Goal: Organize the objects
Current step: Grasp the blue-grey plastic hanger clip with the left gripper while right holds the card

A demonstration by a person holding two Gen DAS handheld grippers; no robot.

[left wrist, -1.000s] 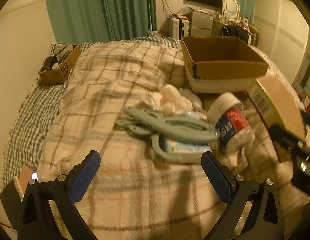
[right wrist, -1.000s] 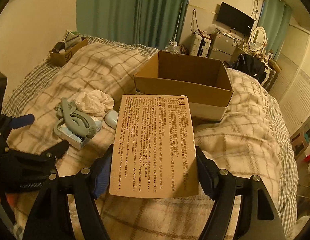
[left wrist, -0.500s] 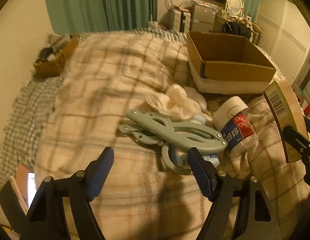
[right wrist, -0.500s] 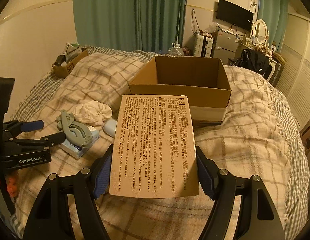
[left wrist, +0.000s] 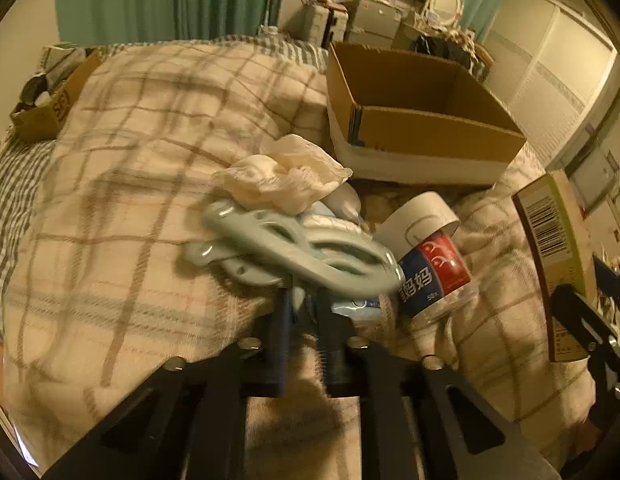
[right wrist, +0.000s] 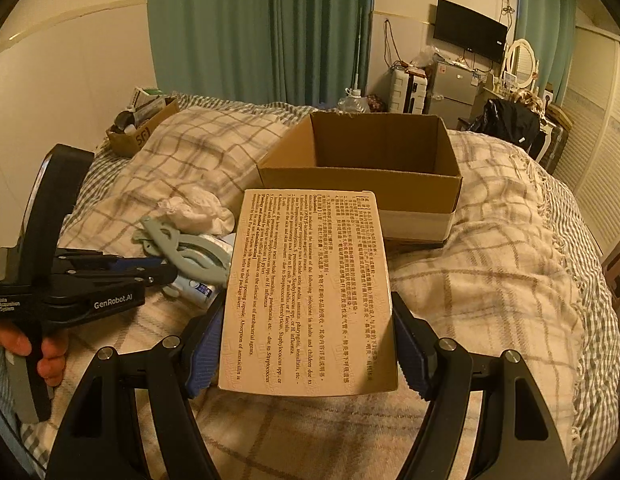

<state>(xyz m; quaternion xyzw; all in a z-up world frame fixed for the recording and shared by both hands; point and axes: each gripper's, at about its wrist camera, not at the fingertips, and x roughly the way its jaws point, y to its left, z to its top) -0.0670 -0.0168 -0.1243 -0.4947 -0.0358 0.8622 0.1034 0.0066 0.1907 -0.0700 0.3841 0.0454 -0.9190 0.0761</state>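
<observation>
My right gripper [right wrist: 310, 344] is shut on a flat medicine carton [right wrist: 310, 292] with printed text, held above the bed before the open cardboard box [right wrist: 362, 176]. The carton [left wrist: 550, 240] also shows in the left wrist view. My left gripper [left wrist: 304, 312] is closed at the edge of the pale blue-green plastic hangers [left wrist: 302, 256], with a piece of hanger between the pads. A red and blue labelled jar [left wrist: 430, 264] lies beside them, and a crumpled white cloth [left wrist: 282, 180] lies behind. The hangers [right wrist: 186, 248] show in the right wrist view too.
The plaid blanket [left wrist: 130, 140] covers the bed. A small cardboard box of clutter [right wrist: 142, 132] sits at the far left corner. A white packet [left wrist: 358, 308] lies under the hangers. Shelves, a fridge and a television stand behind the bed.
My left gripper moved forward onto the hangers and its jaws went from wide open to closed. My right gripper kept its hold on the carton, almost still.
</observation>
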